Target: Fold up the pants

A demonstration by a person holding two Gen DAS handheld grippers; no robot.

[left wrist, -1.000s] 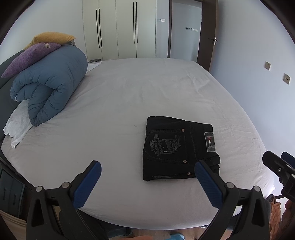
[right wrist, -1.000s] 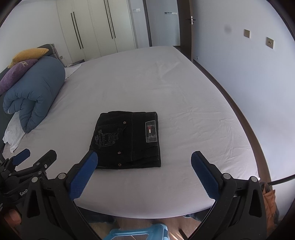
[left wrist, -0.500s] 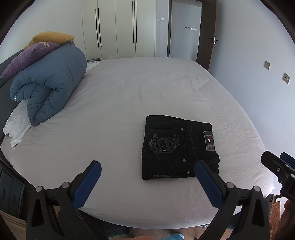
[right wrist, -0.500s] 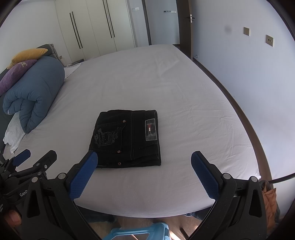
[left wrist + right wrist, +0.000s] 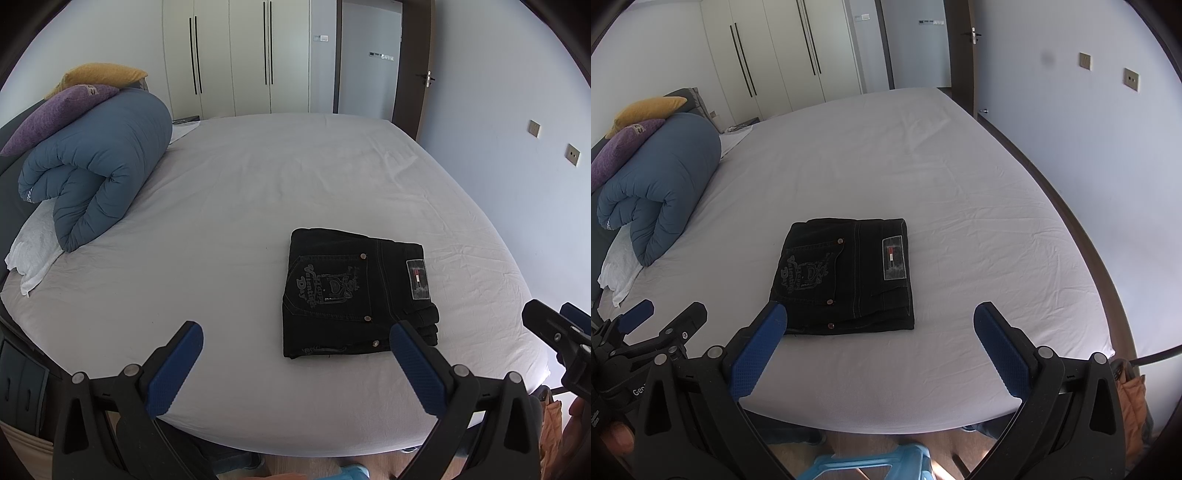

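Little displacement was recorded against the earlier frames — only a slight shift of both viewpoints was noted, and the pants point(image 5: 354, 295) were found in the same folded state on the bed point(image 5: 258, 192). These black pants were seen as a compact rectangular stack near the front edge of the white sheet, back pocket embroidery and waistband label facing up. The left gripper point(image 5: 295, 369) was held above the front edge of the bed with its blue-padded fingers point(image 5: 173, 373) spread wide and nothing between them; its right finger was seen overlapping the near right corner of the pants in the left wrist view, though contact could not be determined. The right gripper point(image 5: 879, 347) was likewise held wide apart and unloaded — short of the pants. A rolled blue duvet point(image 5: 96, 173) was observed well apart at the left, with a purple pillow point(image 5: 55, 114) and a yellow pillow point(image 5: 99, 72) stacked on it. A white wardrobe point(image 5: 236, 55) stood behind the bed.
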